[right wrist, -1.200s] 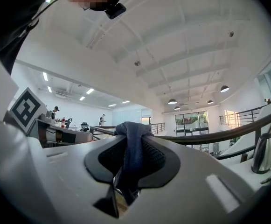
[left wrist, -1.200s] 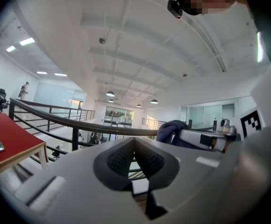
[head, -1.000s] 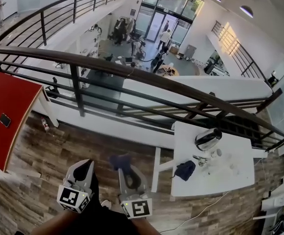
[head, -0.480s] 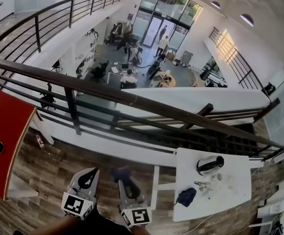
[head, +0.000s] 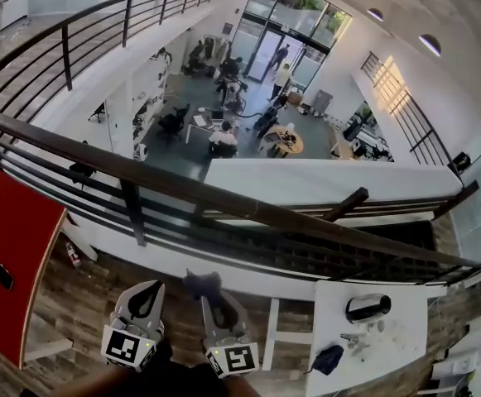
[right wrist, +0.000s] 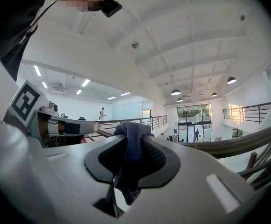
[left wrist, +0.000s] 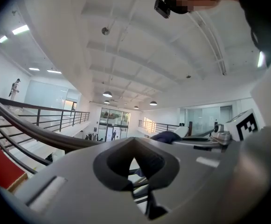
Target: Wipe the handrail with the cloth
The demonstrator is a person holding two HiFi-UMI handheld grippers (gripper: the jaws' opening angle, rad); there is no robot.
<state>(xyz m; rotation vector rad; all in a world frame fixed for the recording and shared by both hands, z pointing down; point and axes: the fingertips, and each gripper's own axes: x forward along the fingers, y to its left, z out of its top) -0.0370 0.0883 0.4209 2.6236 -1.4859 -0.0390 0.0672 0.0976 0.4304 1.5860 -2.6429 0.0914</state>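
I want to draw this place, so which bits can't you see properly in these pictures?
- Cloth: in the head view only a dark tuft shows; the right claw hides the rest.
- Handrail: in the head view both ends are cut off by the picture edges, and any dust is too small to see.
- Small things on the white table: in the head view, too small to name.

Mezzanine floor (head: 83, 296): wood planks. A white table (head: 397, 356) stands at right, a red tabletop (head: 12, 230) at left. Glass entrance doors (head: 273, 50) light the lower hall.
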